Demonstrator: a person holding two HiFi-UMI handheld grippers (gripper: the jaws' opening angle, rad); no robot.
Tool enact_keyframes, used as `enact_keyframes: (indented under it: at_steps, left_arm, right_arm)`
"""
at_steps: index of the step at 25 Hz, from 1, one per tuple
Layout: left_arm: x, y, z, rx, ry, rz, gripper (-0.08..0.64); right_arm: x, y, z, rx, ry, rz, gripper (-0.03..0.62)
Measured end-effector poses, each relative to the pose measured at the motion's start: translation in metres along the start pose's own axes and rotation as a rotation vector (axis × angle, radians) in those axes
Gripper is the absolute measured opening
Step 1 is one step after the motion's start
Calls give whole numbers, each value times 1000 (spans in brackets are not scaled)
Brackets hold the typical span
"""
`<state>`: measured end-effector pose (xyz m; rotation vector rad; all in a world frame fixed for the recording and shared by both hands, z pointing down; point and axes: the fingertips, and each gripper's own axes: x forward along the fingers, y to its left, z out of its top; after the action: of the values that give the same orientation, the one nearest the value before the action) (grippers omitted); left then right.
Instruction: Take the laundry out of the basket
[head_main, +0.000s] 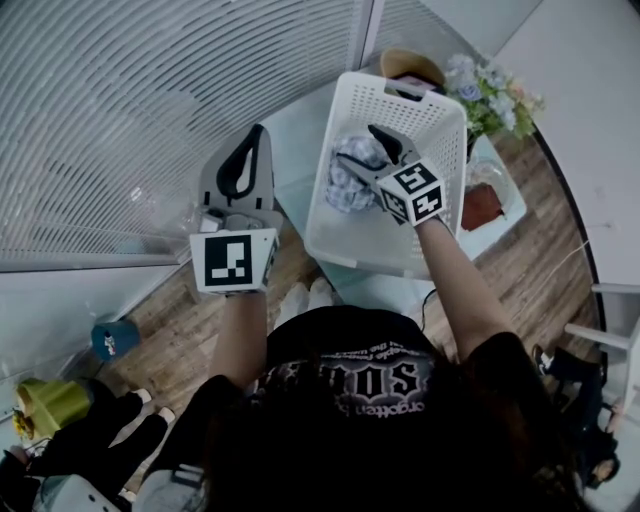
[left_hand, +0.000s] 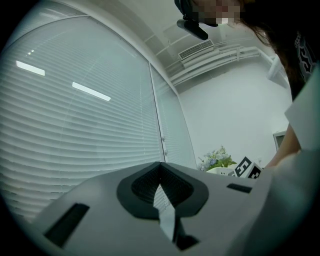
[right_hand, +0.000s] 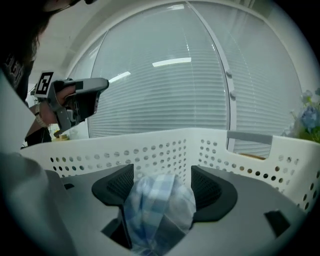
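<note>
Three cameras: one on the head, one on each gripper.

The head view looks steeply down from close above onto the left gripper (head_main: 257, 132), the right gripper (head_main: 355, 143) and the white basket (head_main: 335, 170). The left gripper view sits just behind its own jaws and faces roughly level toward the window blinds (left_hand: 75, 125), with the flowers (left_hand: 217, 159) and part of the right gripper low at its right. The right gripper view looks down into the basket from very near, with the left gripper at its upper left. All three views share the blinds and the flowers.

Cool diffuse daylight, fisheye-warped edges
</note>
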<state>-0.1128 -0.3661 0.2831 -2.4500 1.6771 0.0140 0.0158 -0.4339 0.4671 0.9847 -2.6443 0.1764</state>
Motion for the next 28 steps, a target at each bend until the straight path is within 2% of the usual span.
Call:
enact_keyframes:
  at_steps: [9,22,28]
  left_arm:
    - [-1,-1,1,-1,-4,-11,-3]
    - [5,-4,0,4,3,-22,-3]
    - [2,-6,2,11,3,-23,-3]
  right_arm:
    - [13,10,-41,22,118,39,394]
    - [21,18,-73,58,199,83,393]
    - [20,24,-76,51,241,113,301]
